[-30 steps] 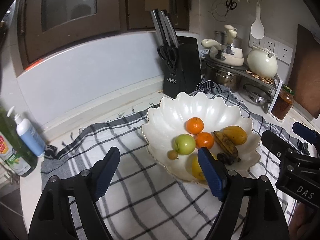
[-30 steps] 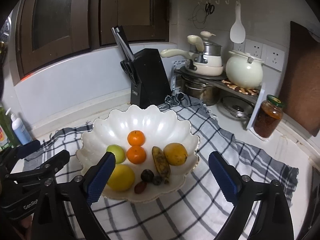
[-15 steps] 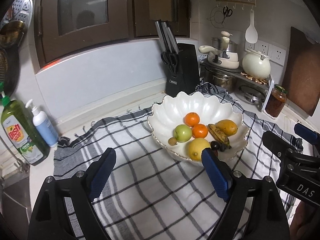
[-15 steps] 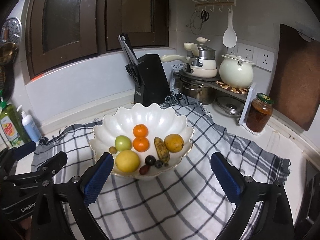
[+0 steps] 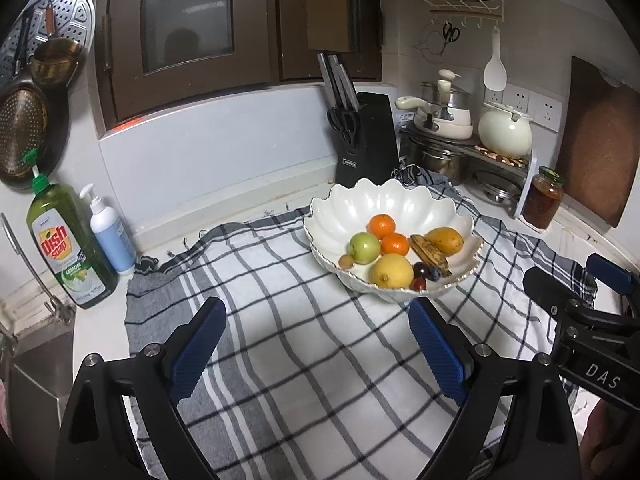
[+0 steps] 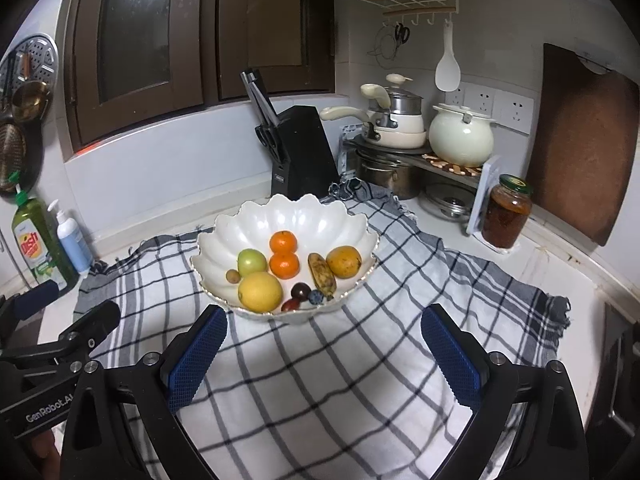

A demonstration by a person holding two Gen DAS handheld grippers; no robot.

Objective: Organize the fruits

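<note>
Fingers (image 5: 200, 340) wide, both grippers | backed off bowl (image 6: 256, 224) (fruit untouched)

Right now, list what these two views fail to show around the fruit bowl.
- White scalloped ceramic bowl: underside and base hidden by its own wall, both views.
- Small dark fruits: too small to identify.
- Brown glass jar: contents unclear, label unreadable.
- Black knife block: blades hidden inside.

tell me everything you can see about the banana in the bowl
The banana is short, stubby and overripe: dull yellow skin heavily mottled with brown-black patches, dark at both ends. It lies on its side in the white scalloped bowl, pointing roughly front to back, between the lower orange and the yellow-brown mango. Its near end reaches the small dark fruits. Neither gripper touches it.
</note>
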